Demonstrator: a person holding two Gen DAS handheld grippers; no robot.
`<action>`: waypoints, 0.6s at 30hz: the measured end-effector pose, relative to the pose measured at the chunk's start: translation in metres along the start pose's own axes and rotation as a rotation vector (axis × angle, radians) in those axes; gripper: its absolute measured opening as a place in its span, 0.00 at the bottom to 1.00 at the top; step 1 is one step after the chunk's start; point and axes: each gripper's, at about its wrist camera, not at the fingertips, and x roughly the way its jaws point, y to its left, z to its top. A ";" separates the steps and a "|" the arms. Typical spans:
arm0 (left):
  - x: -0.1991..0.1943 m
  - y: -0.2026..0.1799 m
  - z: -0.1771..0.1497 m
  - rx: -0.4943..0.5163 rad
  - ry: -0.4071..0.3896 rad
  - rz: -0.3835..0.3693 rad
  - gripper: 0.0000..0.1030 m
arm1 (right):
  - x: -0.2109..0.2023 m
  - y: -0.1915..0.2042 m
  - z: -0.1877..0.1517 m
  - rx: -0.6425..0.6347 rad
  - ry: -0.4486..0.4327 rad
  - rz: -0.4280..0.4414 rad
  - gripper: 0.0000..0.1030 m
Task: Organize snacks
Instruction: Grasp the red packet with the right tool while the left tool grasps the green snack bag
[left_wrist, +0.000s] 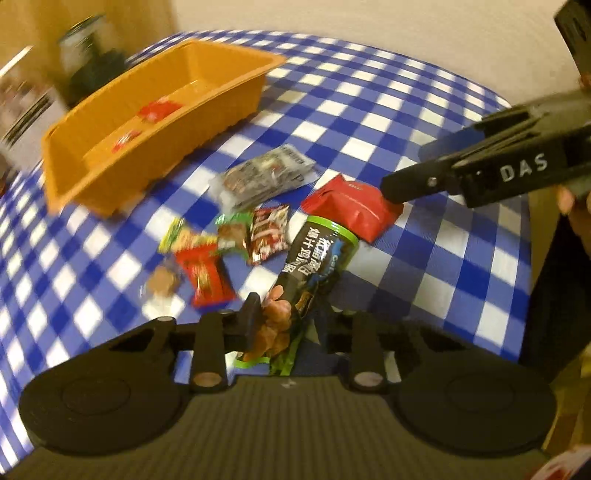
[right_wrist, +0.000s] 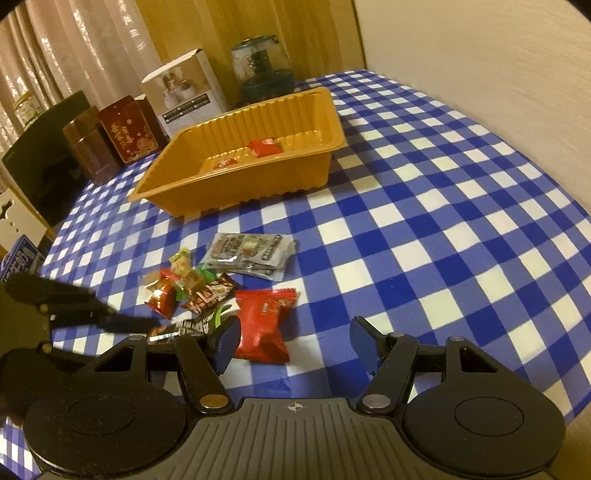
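My left gripper (left_wrist: 286, 321) is shut on a black and green snack bag (left_wrist: 314, 266) and holds it over the checked table. My right gripper (right_wrist: 297, 345) is open and empty, just above a red snack packet (right_wrist: 264, 325). The right gripper shows in the left wrist view (left_wrist: 391, 188) over the same red packet (left_wrist: 347, 206). An orange tray (right_wrist: 236, 184) at the back holds two red packets (right_wrist: 264, 147). A silver packet (right_wrist: 251, 254) and several small sweets (right_wrist: 184, 288) lie between tray and grippers.
Tins (right_wrist: 110, 136), a white box (right_wrist: 184, 96) and a glass jar (right_wrist: 262, 66) stand behind the tray at the table's far edge. A wall (right_wrist: 480, 55) runs along the right side. The blue checked cloth (right_wrist: 424, 221) stretches to the right.
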 end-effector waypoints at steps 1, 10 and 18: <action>-0.002 -0.002 -0.002 -0.053 0.003 0.011 0.26 | 0.001 0.002 0.000 -0.007 -0.001 0.002 0.64; -0.013 -0.006 -0.015 -0.347 -0.036 0.081 0.26 | 0.022 0.016 0.003 -0.053 0.023 0.026 0.52; -0.015 -0.020 -0.016 -0.339 -0.071 0.102 0.27 | 0.042 0.016 0.003 -0.067 0.076 0.017 0.37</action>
